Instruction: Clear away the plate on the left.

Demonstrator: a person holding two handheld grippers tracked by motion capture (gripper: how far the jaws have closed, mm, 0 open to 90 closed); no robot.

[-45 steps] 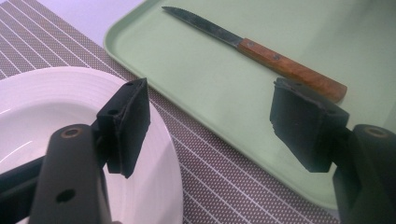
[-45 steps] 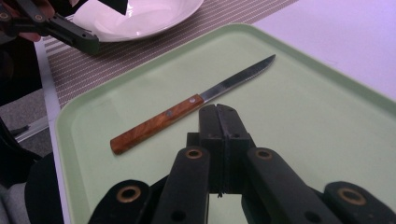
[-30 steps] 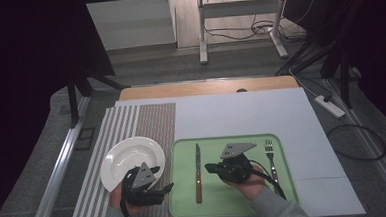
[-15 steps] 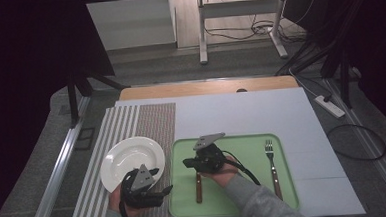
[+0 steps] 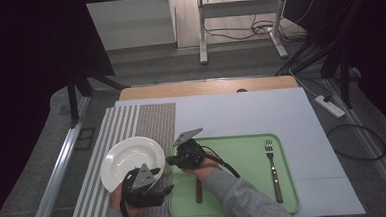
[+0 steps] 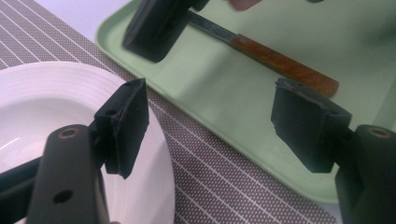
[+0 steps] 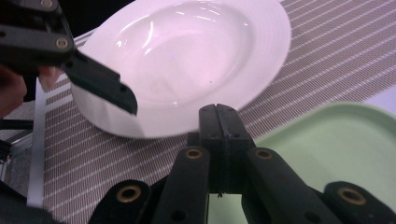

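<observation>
Right gripper (image 5: 176, 160) (jaws pressed together) has moved toward plate (image 5: 128, 159).

Pretty dim setup overall in the high view: the table (image 5: 281, 115) gets soft even light from above, while the sides drop off into near-black and the floor behind is brighter. Shadows on the tabletop are faint and soft-edged. The white plate (image 5: 132, 161) is the brightest thing there, close to blown out. In the right gripper view the plate (image 7: 187, 60) has glossy glare streaks across its bowl and a slight pink cast, and its far edge is a bit soft. In the left gripper view the near jaws are blurry.
</observation>
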